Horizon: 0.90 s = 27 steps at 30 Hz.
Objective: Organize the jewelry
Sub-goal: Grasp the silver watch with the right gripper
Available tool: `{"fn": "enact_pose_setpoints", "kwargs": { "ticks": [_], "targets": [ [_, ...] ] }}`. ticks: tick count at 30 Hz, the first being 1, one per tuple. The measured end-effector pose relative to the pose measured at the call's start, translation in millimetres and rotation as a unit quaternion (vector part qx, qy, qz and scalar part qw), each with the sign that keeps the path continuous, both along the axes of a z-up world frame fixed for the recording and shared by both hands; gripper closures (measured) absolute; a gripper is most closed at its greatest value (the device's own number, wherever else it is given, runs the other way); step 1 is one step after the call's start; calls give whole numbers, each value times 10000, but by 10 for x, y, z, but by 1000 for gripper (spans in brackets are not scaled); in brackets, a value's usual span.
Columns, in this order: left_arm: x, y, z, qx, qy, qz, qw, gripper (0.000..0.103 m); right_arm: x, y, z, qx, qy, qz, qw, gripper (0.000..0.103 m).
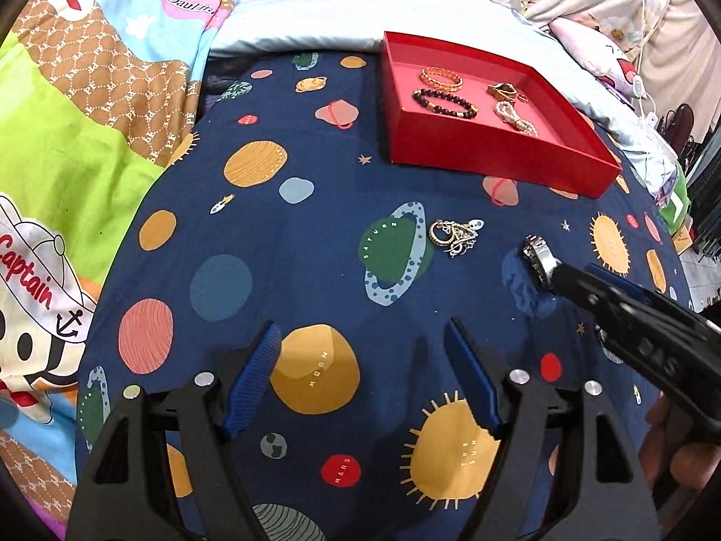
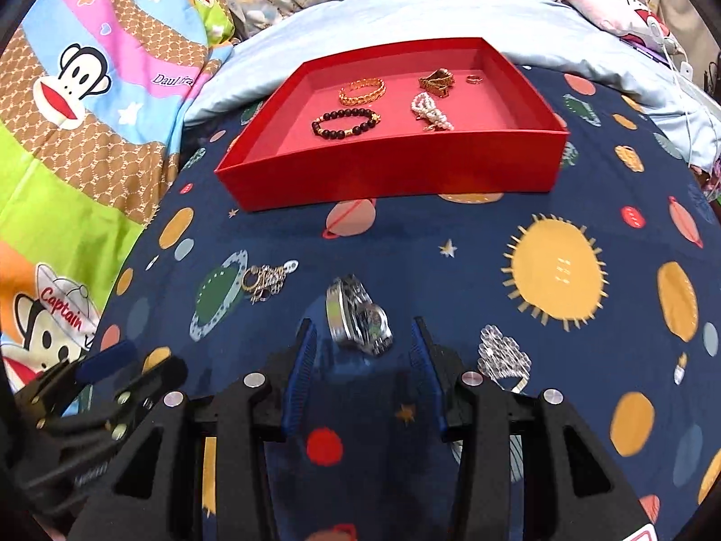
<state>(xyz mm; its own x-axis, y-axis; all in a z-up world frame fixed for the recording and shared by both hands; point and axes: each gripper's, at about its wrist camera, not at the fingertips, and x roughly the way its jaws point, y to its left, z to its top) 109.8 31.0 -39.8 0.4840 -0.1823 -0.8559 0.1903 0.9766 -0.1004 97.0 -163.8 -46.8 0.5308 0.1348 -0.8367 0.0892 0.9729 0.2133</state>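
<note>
**Right claw closing in on the watch, left claw waiting empty**

I am looking down my right claw (image 2: 360,351) first: its blue fingers (image 2: 299,360) are standing partly apart with the silver watch (image 2: 358,315) sitting between the tips at the lower centre of the frame, and I am not seeing the pads pressing on it. Just to the right a clear crystal piece (image 2: 502,354) is lying on the planet-print bedspread (image 2: 450,270). To the left of the watch a tangle of chains and rings (image 2: 266,281) is resting beside the green Saturn print.

My left claw (image 1: 360,356) is hovering wide apart over the bedspread in the lower half of its own view, gripping nothing.

Farther up, the red tray (image 2: 387,171) is sitting on the bedspread, holding a black bead bracelet (image 2: 344,121), a gold chain bracelet (image 2: 362,90), a pearl strand (image 2: 430,110), a brown-gold piece (image 2: 437,80) and a small ring (image 2: 474,78). Beyond it a pale blue pillow (image 2: 360,13) is filling the upper frame.
</note>
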Motion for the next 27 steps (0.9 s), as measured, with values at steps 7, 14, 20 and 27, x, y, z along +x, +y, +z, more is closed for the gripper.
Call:
{"fn": "enact_pose_setpoints", "kwargs": {
  "ticks": [7,14,20,27],
  "targets": [
    [20,34,-4,-58,22,33,10000,31,97,46,-97,-152,79,62,9998,63],
    [37,18,-24,-95,75,23,9999,31,-43,6,-99,-115,80,83,9999,83],
    [19,11,-22,-126,69,-9,9999,31,-442,-53,21,55,83,96,9999,92],
    [-4,-85,-36,-188,103,-115,9997,31,-930,-143,45,216,197,-9,9996,93]
  ]
}}
